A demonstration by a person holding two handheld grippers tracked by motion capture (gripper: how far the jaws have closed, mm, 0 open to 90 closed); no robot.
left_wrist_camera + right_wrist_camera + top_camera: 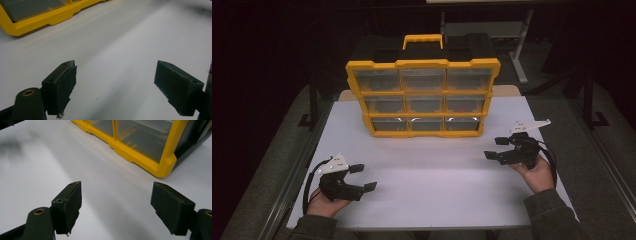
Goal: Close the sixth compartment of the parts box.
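Note:
A yellow organizer case (pixel 422 93) with three rows of clear-fronted compartments stands upright at the back middle of the white table (pixel 437 195), its yellow handle (pixel 422 39) on top. My left gripper (pixel 363 177) rests at the front left, jaws open and pointing right, nothing between them. My right gripper (pixel 495 148) sits at the right, jaws open and pointing left toward the case's lower right corner, nothing between them. In the left gripper view the left gripper (pixel 115 87) is over bare table, the case (pixel 37 22) far off. In the right gripper view the right gripper (pixel 116 207) faces the case's corner (pixel 160 167).
The table's front edge runs just above my sleeves; its left and right edges drop to a dark floor. A grey stand (pixel 519 55) rises behind the case at the back right. Bare white surface lies between the two grippers.

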